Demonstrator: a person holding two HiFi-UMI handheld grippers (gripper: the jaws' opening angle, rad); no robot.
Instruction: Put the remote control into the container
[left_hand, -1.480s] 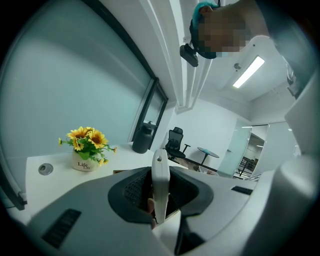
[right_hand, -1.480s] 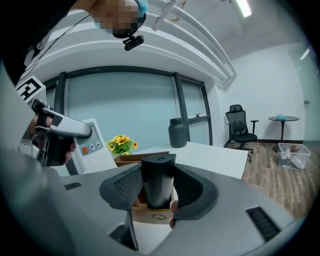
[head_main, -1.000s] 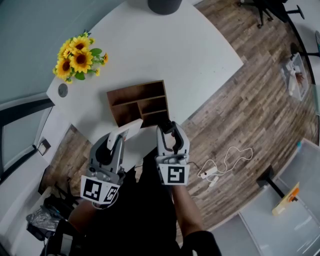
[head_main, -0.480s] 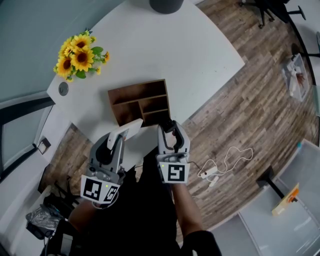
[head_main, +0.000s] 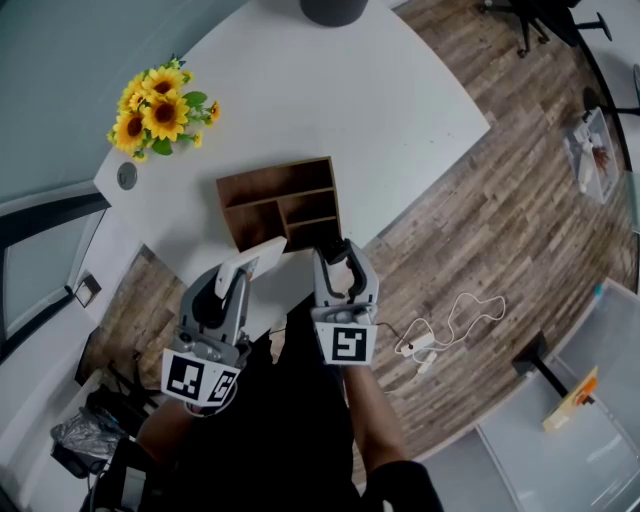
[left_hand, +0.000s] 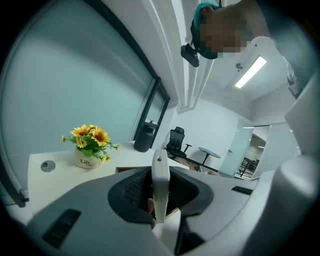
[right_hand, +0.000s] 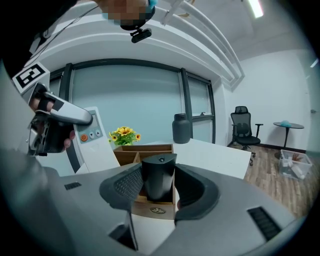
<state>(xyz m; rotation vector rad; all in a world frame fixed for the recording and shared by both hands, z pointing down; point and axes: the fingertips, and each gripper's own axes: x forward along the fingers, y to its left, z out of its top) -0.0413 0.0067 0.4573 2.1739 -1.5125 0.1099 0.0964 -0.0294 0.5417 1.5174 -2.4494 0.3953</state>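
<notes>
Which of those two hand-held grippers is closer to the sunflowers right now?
Left. The left gripper, shut on a white remote control, is below the sunflowers in the head view; the right gripper, holding a black remote control, is farther right, beside the wooden container.

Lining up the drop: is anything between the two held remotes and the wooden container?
Nothing visible. The white remote and black remote hang right at the container's near edge; the compartments that show look empty.

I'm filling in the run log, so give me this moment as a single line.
left gripper shut on white remote | right gripper shut on black remote | both remotes outside container, at its near edge
</notes>
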